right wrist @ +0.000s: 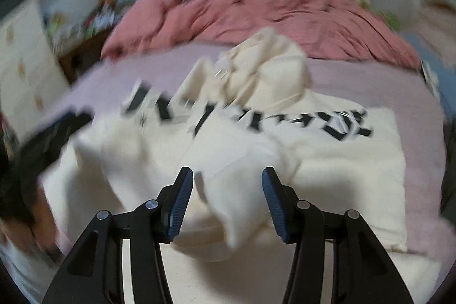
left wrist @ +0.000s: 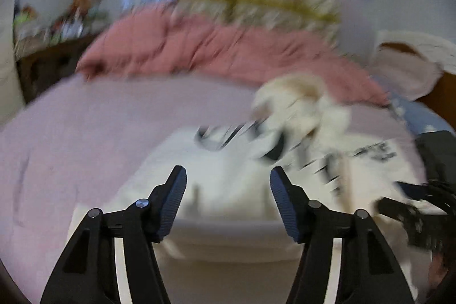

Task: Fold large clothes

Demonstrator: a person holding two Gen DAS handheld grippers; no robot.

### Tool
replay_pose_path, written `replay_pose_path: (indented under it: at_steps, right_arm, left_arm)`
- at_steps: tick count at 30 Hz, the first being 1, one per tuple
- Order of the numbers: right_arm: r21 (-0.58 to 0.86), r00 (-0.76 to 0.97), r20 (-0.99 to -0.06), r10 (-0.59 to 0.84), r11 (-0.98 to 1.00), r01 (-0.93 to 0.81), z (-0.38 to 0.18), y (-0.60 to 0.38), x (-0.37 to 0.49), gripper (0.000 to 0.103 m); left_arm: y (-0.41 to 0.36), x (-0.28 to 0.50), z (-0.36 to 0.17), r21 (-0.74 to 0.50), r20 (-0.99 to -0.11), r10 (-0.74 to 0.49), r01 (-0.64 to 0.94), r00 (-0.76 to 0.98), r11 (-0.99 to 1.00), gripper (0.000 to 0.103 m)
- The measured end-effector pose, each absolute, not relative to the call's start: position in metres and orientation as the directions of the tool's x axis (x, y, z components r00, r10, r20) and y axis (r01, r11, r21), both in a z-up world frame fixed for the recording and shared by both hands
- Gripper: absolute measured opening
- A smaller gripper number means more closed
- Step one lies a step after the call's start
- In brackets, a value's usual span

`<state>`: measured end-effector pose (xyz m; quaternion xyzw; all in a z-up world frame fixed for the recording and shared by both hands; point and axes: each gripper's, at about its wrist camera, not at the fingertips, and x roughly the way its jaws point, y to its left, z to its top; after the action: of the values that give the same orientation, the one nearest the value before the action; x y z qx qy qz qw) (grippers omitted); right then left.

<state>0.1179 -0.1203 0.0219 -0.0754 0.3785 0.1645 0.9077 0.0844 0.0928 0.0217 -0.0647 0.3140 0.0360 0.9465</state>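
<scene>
cream hoodie (right wrist: 327, 161) lies part-folded on the lilac bed (left wrist: 71, 133), hood bunched toward the pink duvet (right wrist: 285, 16). left gripper (left wrist: 228, 201) and right gripper (right wrist: 228, 198) hover at its near hem, jaws released, no cloth between them. we judge: pinch one layer at the hem corners, lift evenly, fold toward the hood.

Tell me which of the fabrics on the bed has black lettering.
The cream garment, lying on the lilac sheet nearest both cameras. The sheet and the pink duvet behind it are plain.
</scene>
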Motion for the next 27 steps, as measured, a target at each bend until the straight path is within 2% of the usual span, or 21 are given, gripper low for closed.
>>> replay_pose_path:
  at_steps: [2,3,5,7,9,11,15,17,20,24,27]
  right_arm:
    - [-0.171,0.717,-0.689,0.101,0.939,-0.297,0.013,-0.107,0.114,0.053]
    - [-0.196,0.742,-0.668,0.058,0.948,-0.25,0.012,-0.11,0.113,0.053]
    - [-0.189,0.8,-0.599,-0.016,0.974,-0.122,0.02,-0.128,0.11,0.053]
    - [-0.207,0.839,-0.523,-0.148,0.977,0.043,0.032,-0.153,0.108,0.053]
    - [-0.225,0.826,-0.505,-0.251,0.962,0.154,0.041,-0.176,0.11,0.053]
    - [-0.22,0.788,-0.528,-0.316,0.947,0.233,0.048,-0.207,0.111,0.053]
    - [-0.065,0.769,-0.6,-0.221,0.972,0.228,0.055,-0.258,0.109,0.053]
    - [0.044,0.771,-0.628,-0.102,0.985,0.166,0.056,-0.275,0.106,0.053]
    - [0.237,0.715,-0.684,0.143,0.971,0.033,0.046,-0.278,0.118,0.055]
    - [0.337,0.633,-0.75,0.192,0.934,0.116,0.02,-0.278,0.133,0.059]
    - [0.38,0.57,-0.782,0.252,0.918,0.115,0.003,-0.274,0.146,0.066]
  left_arm:
    - [0.105,0.091,0.009,-0.123,-0.663,0.024,-0.141,0.748,0.982,0.054]
    - [0.107,0.093,0.003,-0.12,-0.687,0.023,-0.145,0.726,0.982,0.054]
    - [0.101,0.087,-0.003,-0.083,-0.712,0.033,-0.131,0.701,0.988,0.054]
    - [0.09,0.089,-0.005,-0.034,-0.729,0.044,-0.101,0.683,0.994,0.054]
    - [0.083,0.088,-0.01,-0.003,-0.748,0.044,-0.069,0.662,0.998,0.054]
    - [0.074,0.09,-0.013,-0.013,-0.758,0.01,-0.031,0.652,0.999,0.054]
    - [0.048,0.088,-0.007,-0.106,-0.786,-0.202,0.195,0.585,0.975,0.054]
    - [0.032,0.081,0.0,-0.135,-0.777,-0.283,0.291,0.563,0.947,0.054]
    - [0.016,0.077,0.008,-0.108,-0.766,-0.276,0.308,0.58,0.945,0.054]
    - [0.011,0.075,0.01,-0.099,-0.758,-0.294,0.343,0.582,0.934,0.054]
    - [0.024,0.075,0.025,-0.095,-0.709,-0.236,0.241,0.665,0.966,0.055]
